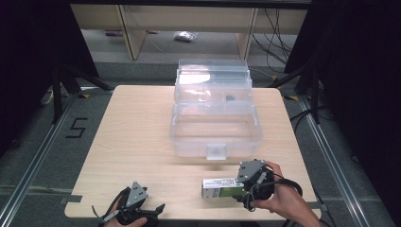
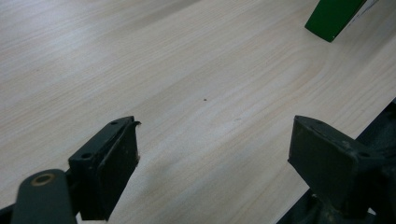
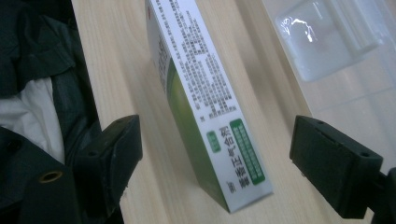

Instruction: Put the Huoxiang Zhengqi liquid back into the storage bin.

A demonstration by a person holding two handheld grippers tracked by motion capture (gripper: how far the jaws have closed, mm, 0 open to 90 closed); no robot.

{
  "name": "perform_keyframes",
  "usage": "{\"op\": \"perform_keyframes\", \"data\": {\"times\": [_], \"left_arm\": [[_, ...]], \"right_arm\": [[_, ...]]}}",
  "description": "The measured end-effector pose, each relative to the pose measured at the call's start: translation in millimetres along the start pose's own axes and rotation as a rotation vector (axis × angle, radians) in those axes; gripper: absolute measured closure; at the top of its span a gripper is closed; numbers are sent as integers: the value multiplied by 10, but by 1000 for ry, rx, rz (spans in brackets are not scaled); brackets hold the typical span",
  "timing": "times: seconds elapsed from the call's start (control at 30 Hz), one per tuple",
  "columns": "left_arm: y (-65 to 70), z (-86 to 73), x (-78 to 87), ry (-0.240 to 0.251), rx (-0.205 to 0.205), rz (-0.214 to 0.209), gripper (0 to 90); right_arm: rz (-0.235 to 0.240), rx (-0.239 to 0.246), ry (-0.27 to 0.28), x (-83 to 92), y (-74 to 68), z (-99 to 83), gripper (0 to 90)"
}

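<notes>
A green and white carton (image 1: pixel 220 187) stands on its narrow side near the table's front edge, right of centre. My right gripper (image 1: pixel 240 188) is at the carton's right end, held by a hand. In the right gripper view the carton (image 3: pixel 201 79) sits between the jaws of that gripper (image 3: pixel 217 140), which is open, with a gap on each side. My left gripper (image 1: pixel 159 210) rests at the front left of the table. It (image 2: pixel 215 140) is open over bare wood, and a green corner of the carton (image 2: pixel 334 18) shows far off.
A clear plastic storage box (image 1: pixel 189 137) with its lid (image 1: pixel 213 78) raised stands at the middle back of the wooden table (image 1: pixel 132 137); its front latch (image 1: pixel 216 152) faces me. The box's latch (image 3: pixel 327 42) lies just beyond the carton. Dark floor surrounds the table.
</notes>
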State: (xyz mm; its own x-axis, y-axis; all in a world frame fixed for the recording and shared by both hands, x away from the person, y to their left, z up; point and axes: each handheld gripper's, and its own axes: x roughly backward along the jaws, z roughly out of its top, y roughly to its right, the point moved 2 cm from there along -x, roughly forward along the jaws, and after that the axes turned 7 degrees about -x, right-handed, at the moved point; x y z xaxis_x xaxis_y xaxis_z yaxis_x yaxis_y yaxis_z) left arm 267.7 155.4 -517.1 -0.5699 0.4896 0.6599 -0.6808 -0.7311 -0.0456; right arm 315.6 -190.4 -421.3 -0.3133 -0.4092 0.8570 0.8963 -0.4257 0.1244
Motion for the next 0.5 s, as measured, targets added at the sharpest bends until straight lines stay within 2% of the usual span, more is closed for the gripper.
{"op": "perform_keyframes", "data": {"times": [0.17,0.2,0.23,0.27,0.3,0.33,0.4,0.43,0.47,0.5], "left_arm": [[4,0,-4,11,-2,-2,151],[-8,-3,8,-8,-16,-2,151],[-31,-10,27,-39,-50,-4,152],[7,-4,-3,11,0,-5,152],[-36,-7,31,-39,-59,-1,151],[-15,-2,12,-13,-25,5,151],[-15,-6,11,-16,-24,4,151],[-15,-8,8,-13,-25,1,152],[-15,-8,8,-13,-25,1,151],[-32,-6,27,-32,-54,-5,151]], "right_arm": [[14,19,-34,-66,12,78,183],[22,30,-49,-100,15,113,189],[26,23,-57,-116,16,125,187],[35,30,-62,-138,27,136,190],[39,40,-62,-162,44,148,194],[42,31,-71,-176,45,153,195],[55,44,-77,-214,63,170,198],[57,31,-82,-224,57,173,199],[69,48,-85,-244,68,183,199],[66,33,-94,-251,58,185,201]]}}
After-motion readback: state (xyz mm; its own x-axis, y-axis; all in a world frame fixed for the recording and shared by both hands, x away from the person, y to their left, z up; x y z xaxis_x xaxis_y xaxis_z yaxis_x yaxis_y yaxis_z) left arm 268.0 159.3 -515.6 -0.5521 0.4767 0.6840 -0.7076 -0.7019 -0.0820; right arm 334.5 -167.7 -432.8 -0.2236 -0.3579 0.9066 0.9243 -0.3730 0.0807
